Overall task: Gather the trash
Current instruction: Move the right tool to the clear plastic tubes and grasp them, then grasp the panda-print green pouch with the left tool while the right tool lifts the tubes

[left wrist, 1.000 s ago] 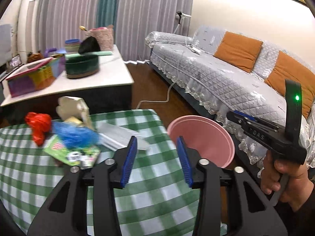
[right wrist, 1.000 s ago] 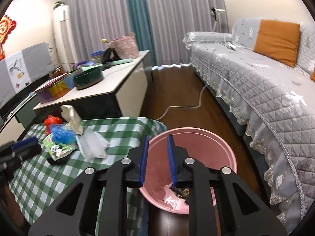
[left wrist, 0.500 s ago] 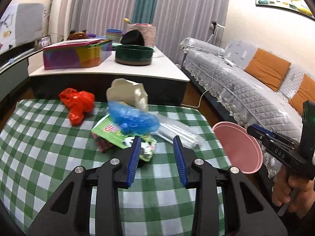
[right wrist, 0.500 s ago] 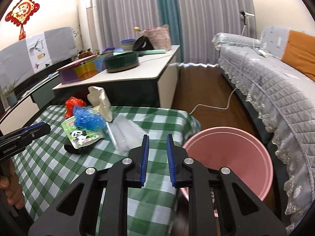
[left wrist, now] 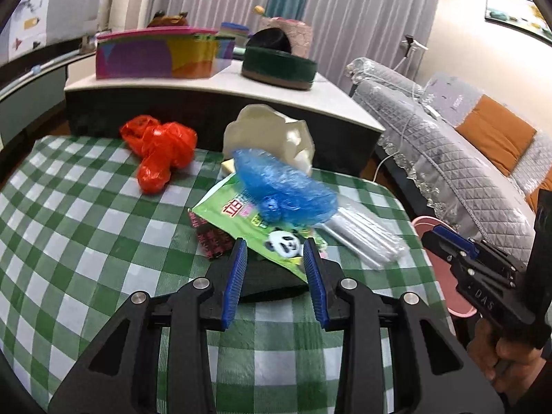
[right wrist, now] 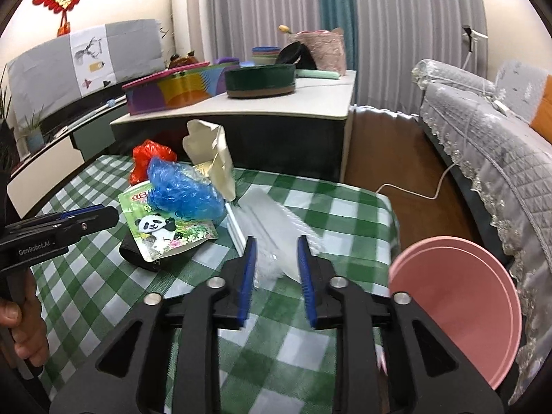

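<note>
Now, closest in: left hand-held gripper (left wrist: 274, 252) with jaws apart and empty, flanking the near edge of the panda-print pouch (left wrist: 262, 231) lying on a flat black packet (left wrist: 272, 277) on the checked tabletop (left wrist: 86, 227). Lower straight down and pinch the pouch's free edge alone, or take both layers on purpose, never half of each. Right hand-held gripper (right wrist: 276, 252) likewise apart, holding nothing, poised at the near end of the clear plastic sleeve (right wrist: 272, 227); close low and firmly, guarding against slip in such thin film. Carry to the pink bin (right wrist: 459, 296) just past the tabletop's right edge and release well inside the rim. Just behind the pouch, mind the blue plastic bag (left wrist: 286, 189) resting on it; likely to tumble off on the lift. Farther back, leave the cream carton (left wrist: 269, 131) and red bag (left wrist: 158, 151) for later passes.
</note>
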`<state>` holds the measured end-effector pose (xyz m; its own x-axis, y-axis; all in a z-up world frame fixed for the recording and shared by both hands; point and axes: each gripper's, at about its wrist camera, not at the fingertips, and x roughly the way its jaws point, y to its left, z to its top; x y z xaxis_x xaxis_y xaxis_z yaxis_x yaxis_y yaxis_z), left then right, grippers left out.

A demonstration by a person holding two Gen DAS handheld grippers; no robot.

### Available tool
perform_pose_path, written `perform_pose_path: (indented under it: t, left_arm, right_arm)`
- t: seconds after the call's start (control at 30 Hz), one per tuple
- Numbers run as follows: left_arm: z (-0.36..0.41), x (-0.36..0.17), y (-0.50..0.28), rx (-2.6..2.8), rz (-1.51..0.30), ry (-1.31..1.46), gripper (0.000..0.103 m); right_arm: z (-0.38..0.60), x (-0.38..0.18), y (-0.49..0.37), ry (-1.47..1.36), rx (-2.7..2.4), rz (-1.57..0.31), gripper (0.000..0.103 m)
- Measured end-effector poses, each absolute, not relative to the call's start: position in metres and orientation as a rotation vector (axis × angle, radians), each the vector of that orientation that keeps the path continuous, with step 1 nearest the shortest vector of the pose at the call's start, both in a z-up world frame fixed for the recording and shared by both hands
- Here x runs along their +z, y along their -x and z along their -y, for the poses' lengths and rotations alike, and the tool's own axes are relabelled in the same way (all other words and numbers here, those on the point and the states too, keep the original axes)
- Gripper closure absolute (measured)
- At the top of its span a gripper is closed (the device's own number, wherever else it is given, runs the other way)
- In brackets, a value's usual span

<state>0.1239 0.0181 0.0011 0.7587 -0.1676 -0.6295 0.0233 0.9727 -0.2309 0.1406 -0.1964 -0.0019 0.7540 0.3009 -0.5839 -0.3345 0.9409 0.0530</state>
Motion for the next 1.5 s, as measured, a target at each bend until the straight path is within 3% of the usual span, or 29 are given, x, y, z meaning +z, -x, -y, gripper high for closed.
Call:
perform_pose_path:
  t: [0.03, 0.23, 0.57, 0.7, 0.87, 0.93, 1.13, 1.5]
  left_arm:
    - [-0.019, -0.001, -0.127, -0.106, -0.71, 0.219, 0.068]
    - [-0.021, -0.017, -0.141, -0.106, -0.75, 0.246, 0.068]
    - [-0.023, -0.022, -0.156, -0.096, -0.761, 0.277, 0.068]
    - [-0.021, -0.02, -0.157, -0.102, -0.756, 0.278, 0.068]
    - [-0.023, -0.021, -0.16, -0.098, -0.766, 0.309, 0.069]
    - [-0.024, -0.022, -0.162, -0.093, -0.766, 0.316, 0.069]
    - [-0.025, -0.019, -0.162, -0.081, -0.759, 0.322, 0.093]
    - [-0.029, 0.009, -0.136, -0.107, -0.688, 0.298, 0.102]
  right_arm:
    - [0.193, -0.005, -0.144, 0.062, 0.352, -0.633, 0.065]
    - [0.179, -0.018, -0.162, 0.079, 0.379, -0.674, 0.056]
    - [0.168, -0.028, -0.174, 0.111, 0.39, -0.736, 0.055]
    - [0.167, -0.03, -0.176, 0.111, 0.387, -0.749, 0.065]
    - [0.165, -0.031, -0.174, 0.124, 0.399, -0.758, 0.092]
    - [0.162, -0.031, -0.17, 0.136, 0.411, -0.751, 0.094]
    - [0.158, -0.026, -0.161, 0.125, 0.436, -0.739, 0.096]
    - [0.17, -0.004, -0.14, 0.052, 0.418, -0.702, 0.097]
